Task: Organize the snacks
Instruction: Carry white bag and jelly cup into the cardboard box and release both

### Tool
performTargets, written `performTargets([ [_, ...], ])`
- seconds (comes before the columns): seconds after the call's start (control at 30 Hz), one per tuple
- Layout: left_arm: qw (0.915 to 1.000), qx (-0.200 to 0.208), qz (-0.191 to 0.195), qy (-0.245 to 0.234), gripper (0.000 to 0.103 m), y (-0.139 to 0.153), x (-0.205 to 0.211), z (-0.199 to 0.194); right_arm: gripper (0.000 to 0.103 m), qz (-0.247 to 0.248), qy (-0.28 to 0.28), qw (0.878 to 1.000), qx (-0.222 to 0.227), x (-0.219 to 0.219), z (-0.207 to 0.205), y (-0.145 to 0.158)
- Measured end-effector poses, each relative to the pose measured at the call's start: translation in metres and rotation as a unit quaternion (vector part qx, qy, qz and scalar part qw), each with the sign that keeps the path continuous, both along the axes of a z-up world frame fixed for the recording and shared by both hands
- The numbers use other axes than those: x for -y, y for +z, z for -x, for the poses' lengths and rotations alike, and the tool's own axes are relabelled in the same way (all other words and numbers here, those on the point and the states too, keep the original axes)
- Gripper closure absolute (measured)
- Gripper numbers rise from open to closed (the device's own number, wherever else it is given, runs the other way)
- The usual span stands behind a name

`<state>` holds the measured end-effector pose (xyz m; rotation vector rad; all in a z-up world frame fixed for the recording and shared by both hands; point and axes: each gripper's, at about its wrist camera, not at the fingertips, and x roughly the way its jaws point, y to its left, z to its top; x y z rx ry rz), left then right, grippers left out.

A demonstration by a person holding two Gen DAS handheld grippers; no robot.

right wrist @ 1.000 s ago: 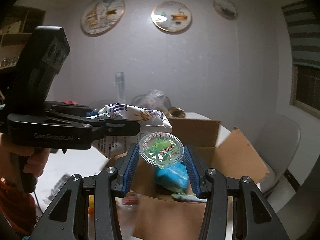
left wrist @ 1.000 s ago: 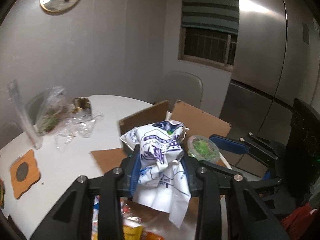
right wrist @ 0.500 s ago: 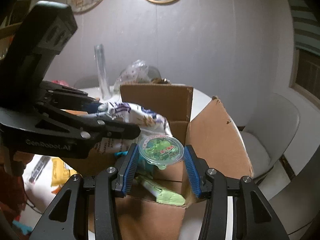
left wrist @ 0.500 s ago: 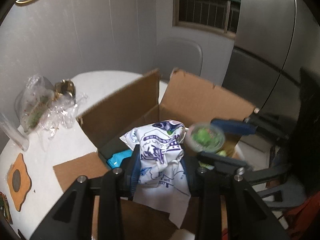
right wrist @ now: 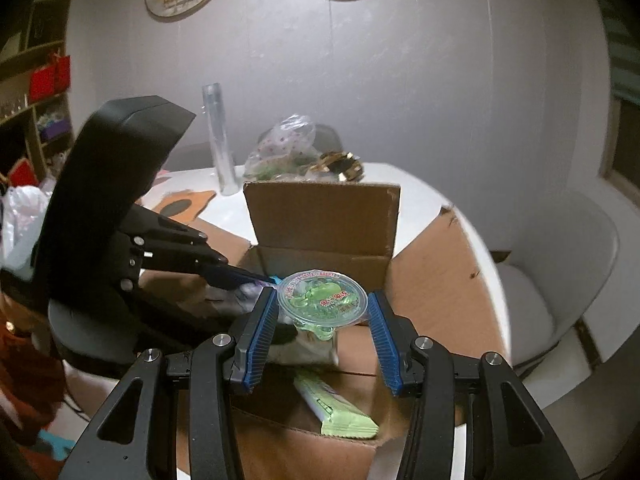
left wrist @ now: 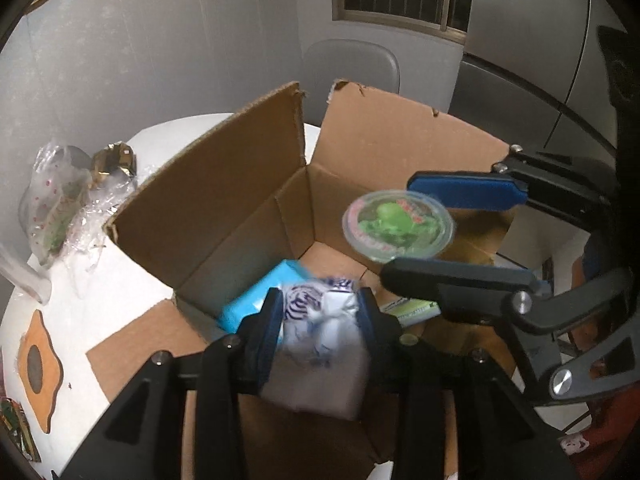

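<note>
An open cardboard box (left wrist: 224,200) stands on the white table. My left gripper (left wrist: 320,304) points down into it. Its jaws are opening, and a white and purple snack packet (left wrist: 320,332) slides down between the pads, blurred. My right gripper (right wrist: 323,294) is shut on a clear cup of green jelly (right wrist: 322,296) and holds it over the box (right wrist: 320,216). The left wrist view shows that cup (left wrist: 398,224) just right of my left fingers. A blue packet (left wrist: 256,300) and a pale green packet (right wrist: 340,408) lie inside the box.
Crumpled plastic bags (left wrist: 56,200) and an orange coaster (left wrist: 38,360) lie on the table (left wrist: 100,280) left of the box. A tall clear tube (right wrist: 220,140) stands behind it. A white chair (right wrist: 560,288) stands on the right, with a steel fridge (left wrist: 540,60) beyond.
Both grippers have moved in over the box and tilted down. The white packet, which stood above my left fingertips, now sits lower between them and is blurred. The cup stays gripped.
</note>
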<state>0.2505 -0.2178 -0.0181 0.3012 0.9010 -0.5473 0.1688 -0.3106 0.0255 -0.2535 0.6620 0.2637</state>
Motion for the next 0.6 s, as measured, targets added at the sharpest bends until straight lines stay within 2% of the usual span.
performTargets([
  [0.1,1.0000,-0.004,0.004,-0.006,0.065,0.000,-0.002,0.001,0.061,-0.018,0.003,1.000,-0.017,0.005,-0.005,-0.001],
  [0.2,0.9999,0.007,-0.005,-0.006,0.062,0.002,-0.002,0.005,0.061,-0.013,0.001,1.000,-0.020,0.004,-0.010,-0.002],
  [0.33,0.9997,0.022,-0.009,0.001,0.052,0.008,-0.008,0.014,0.061,-0.025,0.010,0.999,-0.034,0.002,-0.011,-0.002],
  [0.4,0.9995,0.032,0.001,0.004,0.051,0.016,-0.015,0.018,0.061,-0.026,0.012,0.999,-0.037,-0.001,-0.015,-0.001],
  [0.53,0.9974,0.065,0.011,0.029,0.041,0.036,-0.036,0.029,0.061,-0.028,0.021,0.999,-0.037,-0.007,-0.012,0.004],
  [0.6,0.9965,0.071,0.023,0.039,0.040,0.044,-0.048,0.030,0.061,-0.028,0.027,0.998,-0.041,-0.014,-0.014,0.004],
])
